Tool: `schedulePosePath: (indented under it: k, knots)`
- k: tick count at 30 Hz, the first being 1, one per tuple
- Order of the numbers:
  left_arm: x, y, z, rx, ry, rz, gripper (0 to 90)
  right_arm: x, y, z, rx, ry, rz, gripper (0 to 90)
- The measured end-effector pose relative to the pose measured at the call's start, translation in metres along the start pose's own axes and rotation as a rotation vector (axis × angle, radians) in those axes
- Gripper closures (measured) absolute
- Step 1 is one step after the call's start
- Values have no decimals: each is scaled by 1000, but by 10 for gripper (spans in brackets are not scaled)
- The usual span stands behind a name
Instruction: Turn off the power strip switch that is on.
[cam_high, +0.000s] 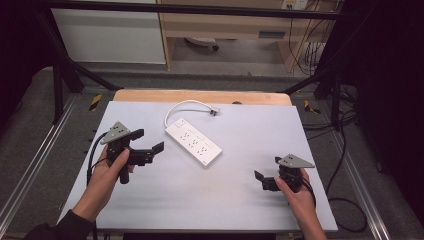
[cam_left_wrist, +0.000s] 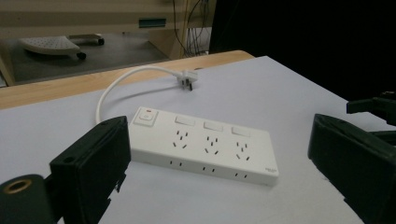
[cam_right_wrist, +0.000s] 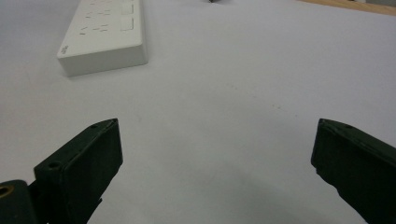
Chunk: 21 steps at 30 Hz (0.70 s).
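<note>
Even, soft overhead light, faint shadows, dark surroundings; close tool jaws slightly blurred.

White rectangular plastic power strip (cam_high: 193, 142), flat and face up on the pale grey worktop (cam_high: 240, 190), set diagonally, three socket groups with a switch at one end, short white cable (cam_high: 182, 106) curving from the switch end to its plug (cam_high: 214, 111) beyond the strip.

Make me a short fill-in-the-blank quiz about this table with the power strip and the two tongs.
1. The power strip on the table is ____ in colour.
2. The left tongs and right tongs both have their jaws ____.
3. The plug on the strip's cord lies ____ on the table.

Missing words: white; open; loose
</note>
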<state>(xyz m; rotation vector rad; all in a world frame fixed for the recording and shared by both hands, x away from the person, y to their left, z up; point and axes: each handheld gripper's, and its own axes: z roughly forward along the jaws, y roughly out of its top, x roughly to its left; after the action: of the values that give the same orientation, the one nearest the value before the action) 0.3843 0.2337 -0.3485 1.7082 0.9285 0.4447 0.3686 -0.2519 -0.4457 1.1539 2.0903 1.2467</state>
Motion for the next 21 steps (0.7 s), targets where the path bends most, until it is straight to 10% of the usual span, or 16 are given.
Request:
schedulePosePath:
  k: [21]
  knots:
    - [11, -44, -35, 12, 48, -33, 61, 0, 0, 1, 7, -4, 0, 25]
